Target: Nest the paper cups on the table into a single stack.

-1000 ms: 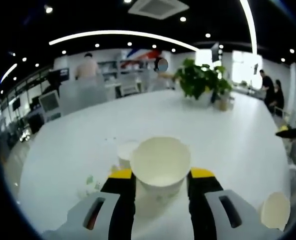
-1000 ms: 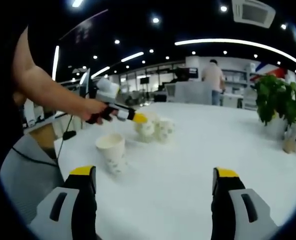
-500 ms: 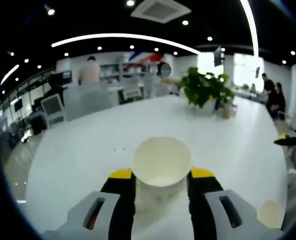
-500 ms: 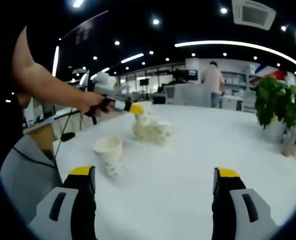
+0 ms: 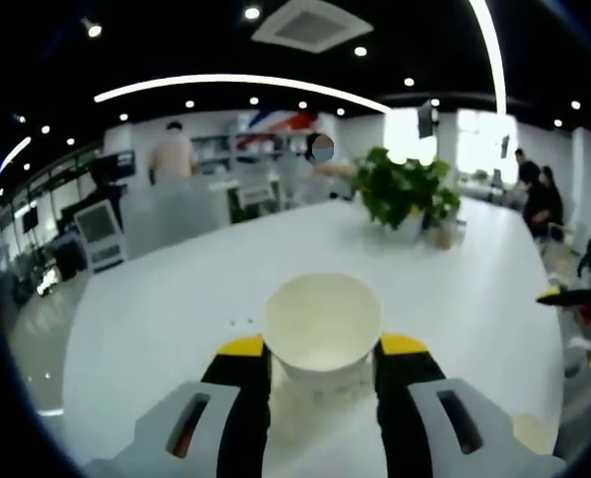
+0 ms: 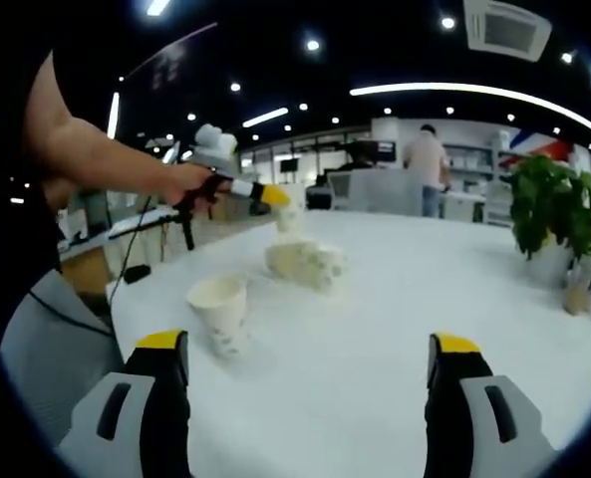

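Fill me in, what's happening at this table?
A person is nesting paper cups with two handheld grippers. The left gripper is shut on a cup and holds it in the air above the white table. The right gripper is open. A single cup stands nearby, with a cluster of cups further back.

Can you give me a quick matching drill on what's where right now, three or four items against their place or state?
Items:
1. held paper cup
2. lone paper cup
3. right gripper
4. potted plant

Places or states:
A. open, nothing between its jaws
B. standing upright on the table, apart from the cluster of cups
C. clamped between the jaws of the left gripper, lifted above the table
D. at the table's far right side in the right gripper view

Pairs: 1-C, 2-B, 3-A, 4-D
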Available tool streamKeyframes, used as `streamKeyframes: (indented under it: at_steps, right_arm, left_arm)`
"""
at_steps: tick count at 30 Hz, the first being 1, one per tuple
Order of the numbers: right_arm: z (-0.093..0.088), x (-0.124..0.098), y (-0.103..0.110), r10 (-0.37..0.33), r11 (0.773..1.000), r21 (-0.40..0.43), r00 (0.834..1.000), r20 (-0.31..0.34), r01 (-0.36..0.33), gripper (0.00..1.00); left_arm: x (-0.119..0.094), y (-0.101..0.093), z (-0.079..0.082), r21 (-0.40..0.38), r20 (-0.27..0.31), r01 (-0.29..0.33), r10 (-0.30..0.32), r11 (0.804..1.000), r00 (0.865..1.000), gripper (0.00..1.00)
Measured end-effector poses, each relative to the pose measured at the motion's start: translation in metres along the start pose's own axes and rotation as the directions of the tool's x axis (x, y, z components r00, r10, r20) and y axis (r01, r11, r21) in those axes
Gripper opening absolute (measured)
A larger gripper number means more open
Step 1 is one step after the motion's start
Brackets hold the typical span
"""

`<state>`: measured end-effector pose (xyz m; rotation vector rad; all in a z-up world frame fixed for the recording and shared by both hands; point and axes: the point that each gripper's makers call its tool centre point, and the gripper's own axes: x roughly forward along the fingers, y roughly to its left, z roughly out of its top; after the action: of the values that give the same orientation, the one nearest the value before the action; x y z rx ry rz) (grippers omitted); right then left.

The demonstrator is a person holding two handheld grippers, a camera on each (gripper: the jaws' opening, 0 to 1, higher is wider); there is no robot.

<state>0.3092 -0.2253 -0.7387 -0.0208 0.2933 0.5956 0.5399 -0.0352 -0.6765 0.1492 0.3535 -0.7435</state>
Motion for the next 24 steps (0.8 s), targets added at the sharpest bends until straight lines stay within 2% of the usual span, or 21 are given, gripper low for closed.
streamKeyframes:
  at_steps: [4, 14, 24]
  right_arm:
    - [0.002, 0.001, -0.001, 0.001, 1.000, -0.005, 1.000, 0.002, -0.001, 0.98]
    - [0.006, 0.001, 0.001, 0.008, 1.000, -0.014, 1.000, 0.008, -0.008, 0.98]
    - [0.007, 0.000, 0.005, 0.017, 1.000, -0.020, 1.000, 0.012, -0.017, 0.98]
  left_arm:
    - [-0.004, -0.008, 0.005, -0.002, 0.005, 0.013, -0.013, 1.000, 1.000, 0.39]
    - [-0.012, -0.021, 0.004, 0.015, -0.002, 0.037, -0.037, 0.999, 0.999, 0.38]
    - [-0.023, -0.043, 0.015, 0.047, 0.020, 0.090, -0.091, 0.995, 0.996, 0.38]
